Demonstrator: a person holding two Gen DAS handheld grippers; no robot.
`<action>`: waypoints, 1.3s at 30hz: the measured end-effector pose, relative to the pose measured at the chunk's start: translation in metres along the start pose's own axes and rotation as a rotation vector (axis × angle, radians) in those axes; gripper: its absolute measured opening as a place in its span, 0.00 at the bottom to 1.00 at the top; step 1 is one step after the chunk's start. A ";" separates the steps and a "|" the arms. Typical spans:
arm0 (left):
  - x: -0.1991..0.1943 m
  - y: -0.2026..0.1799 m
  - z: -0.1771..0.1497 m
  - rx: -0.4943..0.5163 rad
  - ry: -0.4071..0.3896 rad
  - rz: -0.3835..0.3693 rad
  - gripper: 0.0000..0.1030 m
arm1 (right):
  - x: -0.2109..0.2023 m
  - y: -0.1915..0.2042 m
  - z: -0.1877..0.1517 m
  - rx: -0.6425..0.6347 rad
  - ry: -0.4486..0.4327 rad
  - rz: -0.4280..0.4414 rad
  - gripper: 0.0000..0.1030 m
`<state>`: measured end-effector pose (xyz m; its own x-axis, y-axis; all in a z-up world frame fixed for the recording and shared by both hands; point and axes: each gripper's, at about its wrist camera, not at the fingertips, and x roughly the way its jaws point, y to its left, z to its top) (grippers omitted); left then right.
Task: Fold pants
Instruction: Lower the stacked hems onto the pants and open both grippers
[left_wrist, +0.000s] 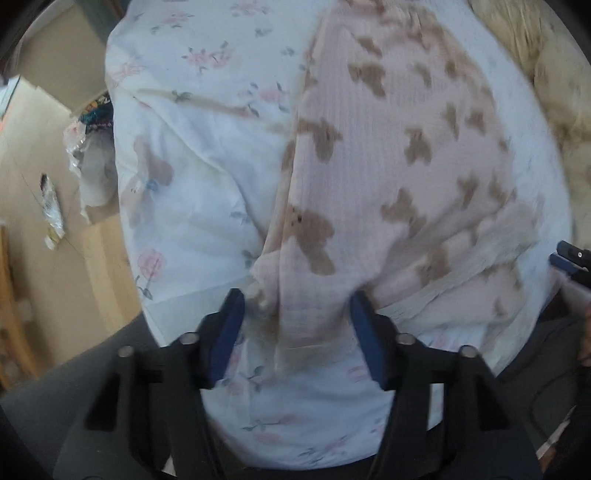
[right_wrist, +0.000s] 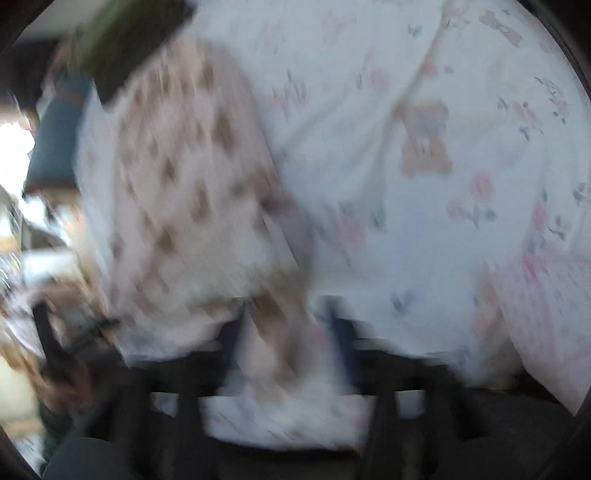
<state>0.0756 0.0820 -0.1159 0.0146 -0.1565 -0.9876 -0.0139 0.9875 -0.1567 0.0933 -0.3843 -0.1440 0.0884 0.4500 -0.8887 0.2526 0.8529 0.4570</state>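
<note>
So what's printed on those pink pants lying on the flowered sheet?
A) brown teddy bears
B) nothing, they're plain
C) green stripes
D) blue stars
A: the left wrist view shows the pink pants dotted with brown teddy bears, lying on the white sheet with its pink flowers.

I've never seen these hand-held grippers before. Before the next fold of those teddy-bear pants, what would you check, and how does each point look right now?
1. Pants lie on the floral sheet, not hanging off: ok.
2. Left gripper open, with the pants' edge between its fingers and the pads not pressing: ok.
3. Right gripper open: looks so, fingers apart over cloth, but the right wrist view is badly blurred: cannot tell for sure.
4. Pants smooth enough to fold: not ok, creases and a bunched edge near the left gripper.
5. Only pants, not sheet, will be pinched: cannot tell.
</note>
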 end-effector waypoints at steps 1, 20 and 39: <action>0.000 0.001 0.002 -0.005 -0.003 -0.015 0.55 | 0.001 0.000 0.004 0.014 -0.034 0.009 0.75; 0.005 0.004 0.005 -0.021 -0.066 0.103 0.55 | 0.003 0.021 -0.071 -0.057 0.084 -0.099 0.05; 0.027 -0.008 -0.020 0.070 0.098 -0.012 0.02 | 0.012 0.022 -0.069 -0.096 0.048 -0.081 0.04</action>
<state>0.0559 0.0691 -0.1419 -0.0835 -0.1659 -0.9826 0.0554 0.9837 -0.1708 0.0335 -0.3414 -0.1420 0.0242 0.3884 -0.9212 0.1636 0.9075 0.3870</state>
